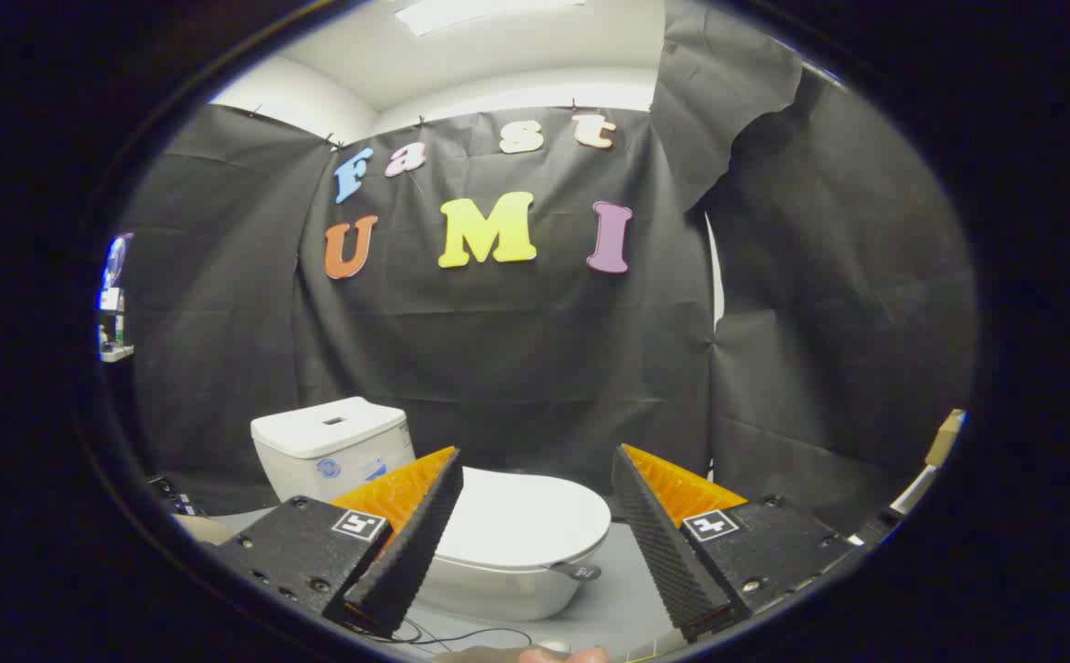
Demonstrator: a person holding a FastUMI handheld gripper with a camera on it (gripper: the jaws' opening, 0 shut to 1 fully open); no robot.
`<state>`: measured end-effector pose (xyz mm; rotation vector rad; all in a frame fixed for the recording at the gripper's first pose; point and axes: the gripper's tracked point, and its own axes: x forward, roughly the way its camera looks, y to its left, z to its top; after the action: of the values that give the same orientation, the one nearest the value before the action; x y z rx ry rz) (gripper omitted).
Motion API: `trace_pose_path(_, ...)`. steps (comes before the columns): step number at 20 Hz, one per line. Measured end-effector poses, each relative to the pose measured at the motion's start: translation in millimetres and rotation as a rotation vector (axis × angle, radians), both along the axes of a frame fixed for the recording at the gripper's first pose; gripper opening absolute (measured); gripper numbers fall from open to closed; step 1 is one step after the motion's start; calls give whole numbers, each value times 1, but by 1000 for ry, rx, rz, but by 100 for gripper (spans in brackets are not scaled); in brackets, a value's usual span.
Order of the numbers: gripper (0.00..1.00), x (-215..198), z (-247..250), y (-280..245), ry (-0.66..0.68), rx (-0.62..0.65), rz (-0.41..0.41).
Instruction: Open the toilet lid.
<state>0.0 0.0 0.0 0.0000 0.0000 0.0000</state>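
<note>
**Lining up on a closed lid**

Looking through the gripper view, I have the gripper (pixel 535 479) held with its jaws spread wide and nothing between them. The toilet (pixel 498 571) sits in the lower centre of the frame, just beyond the fingertips, standing on a grey floor (pixel 627 589). Its cistern (pixel 331 447) is at lower left, partly behind my left finger, against the black cloth wall. The toilet lid (pixel 526 520) is down, lying flat over the bowl, and most of its pale top shows in the gap between the two fingers. A small dark tab (pixel 581 572) sticks out from the front right rim of the lid; I judge it to be a pull handle, though it is too small to be sure. A thin cable (pixel 461 635) trails on the floor at the bottom of the frame.

By my reckoning the task has not begun: I am at the approach. To do it well I would bring the jaws lower and forward toward that front edge, well away from the hinge by the cistern, where the lid has most leverage. I would close on the tab or the lid's lip squarely, then swing up in an arc toward the cistern rather than pulling straight, so the grip does not slip off the smooth plastic.
</note>
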Motion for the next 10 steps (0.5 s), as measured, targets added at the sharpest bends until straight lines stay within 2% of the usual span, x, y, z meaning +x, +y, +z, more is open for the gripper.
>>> trace_pose_path(10, 100, 1, -3, 6, 0, -17, 9)
